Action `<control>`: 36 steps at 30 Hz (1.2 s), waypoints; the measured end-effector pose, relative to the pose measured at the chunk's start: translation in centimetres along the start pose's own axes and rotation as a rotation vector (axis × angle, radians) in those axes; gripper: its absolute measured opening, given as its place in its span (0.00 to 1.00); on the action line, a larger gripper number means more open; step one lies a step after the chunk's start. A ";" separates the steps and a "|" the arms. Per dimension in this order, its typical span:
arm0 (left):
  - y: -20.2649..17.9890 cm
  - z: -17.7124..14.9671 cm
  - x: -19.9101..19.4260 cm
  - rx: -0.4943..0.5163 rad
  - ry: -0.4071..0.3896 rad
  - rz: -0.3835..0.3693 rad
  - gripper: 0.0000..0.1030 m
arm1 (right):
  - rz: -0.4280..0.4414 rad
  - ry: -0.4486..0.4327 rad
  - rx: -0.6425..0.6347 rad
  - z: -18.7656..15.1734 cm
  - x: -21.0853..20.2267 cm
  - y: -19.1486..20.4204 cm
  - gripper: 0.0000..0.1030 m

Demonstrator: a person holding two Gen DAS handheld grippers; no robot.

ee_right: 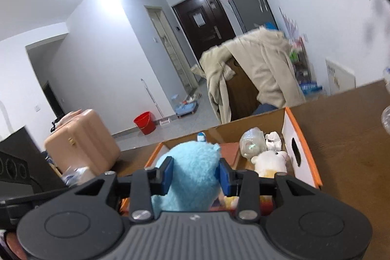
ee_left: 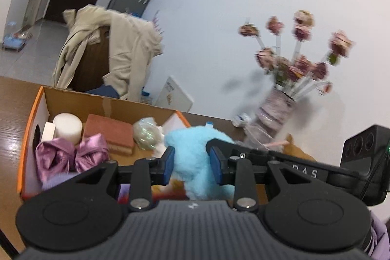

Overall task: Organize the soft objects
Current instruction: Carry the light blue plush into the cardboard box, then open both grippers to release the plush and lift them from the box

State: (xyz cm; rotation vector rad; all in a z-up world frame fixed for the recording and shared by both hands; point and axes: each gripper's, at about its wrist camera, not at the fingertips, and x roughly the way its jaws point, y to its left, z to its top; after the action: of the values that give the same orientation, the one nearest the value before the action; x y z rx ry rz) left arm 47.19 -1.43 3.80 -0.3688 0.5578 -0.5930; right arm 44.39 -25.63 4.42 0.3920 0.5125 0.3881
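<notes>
Just ahead of both tongs, the orange-edged cardboard box [ee_left: 73, 99] is already sitting crowded with a purple satin bundle [ee_left: 70, 157], a brick-red foam block [ee_left: 109, 133] and a white plush toy [ee_right: 270, 160]. The left tongs [ee_left: 192, 162] and right tongs [ee_right: 195, 174] are each pinching the fluffy light-blue plush toy [ee_left: 192, 145] from opposite sides over the box. Uneven letting go is likely risking a snag, or the toy rolling onto the brown tabletop [ee_right: 353, 150].
</notes>
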 end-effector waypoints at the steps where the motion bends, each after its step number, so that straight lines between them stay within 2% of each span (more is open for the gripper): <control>1: 0.7 0.4 1.2 -0.012 0.010 0.006 0.30 | 0.000 0.019 0.023 0.5 1.4 -0.8 0.37; 8: 5.6 0.9 6.4 -0.116 0.060 0.077 0.30 | -0.008 0.112 0.053 1.4 9.4 -3.9 0.37; 10: 6.6 0.7 7.3 -0.097 0.095 0.108 0.31 | -0.018 0.141 0.037 1.1 11.3 -4.0 0.37; 13: 7.9 0.2 7.8 -0.096 0.112 0.158 0.31 | -0.042 0.231 0.035 0.1 14.2 -4.6 0.35; 17: 7.9 -0.4 7.2 -0.040 0.118 0.216 0.31 | -0.122 0.240 -0.087 -0.7 16.3 -3.2 0.34; 19: 7.2 -0.4 6.3 -0.012 0.104 0.223 0.33 | -0.063 0.293 -0.074 -0.9 16.3 -2.7 0.34; 22: 5.4 -0.1 4.4 0.035 0.060 0.241 0.39 | 0.048 0.254 -0.042 -1.2 16.0 -3.3 0.31; 23: 4.7 0.1 4.2 0.043 0.056 0.257 0.40 | 0.043 0.259 -0.055 -1.4 16.2 -3.6 0.31; 26: 3.1 0.0 2.9 0.060 0.064 0.254 0.45 | -0.090 0.256 -0.159 -1.6 15.4 -2.5 0.38; 27: 2.4 -0.1 2.2 0.079 0.064 0.250 0.49 | -0.100 0.261 -0.171 -1.3 14.7 -2.1 0.38; 30: 0.6 -0.5 -0.1 0.145 0.056 0.255 0.60 | -0.106 0.207 -0.185 0.2 10.9 -0.6 0.43; 34: -1.5 -1.3 -4.2 0.207 0.005 0.318 0.75 | -0.135 0.121 -0.266 1.7 4.6 1.6 0.52; 35: -2.0 -1.5 -5.2 0.227 0.002 0.331 0.82 | -0.136 0.103 -0.284 1.7 2.7 2.2 0.52; 36: -2.7 -2.1 -6.2 0.268 0.000 0.351 0.85 | -0.134 0.089 -0.298 1.6 1.3 2.6 0.54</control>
State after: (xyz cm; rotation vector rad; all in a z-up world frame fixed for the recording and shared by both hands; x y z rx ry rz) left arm 40.51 -0.09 5.80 -0.0142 0.5200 -0.3227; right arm 45.66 -23.25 6.30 0.0524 0.5553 0.3469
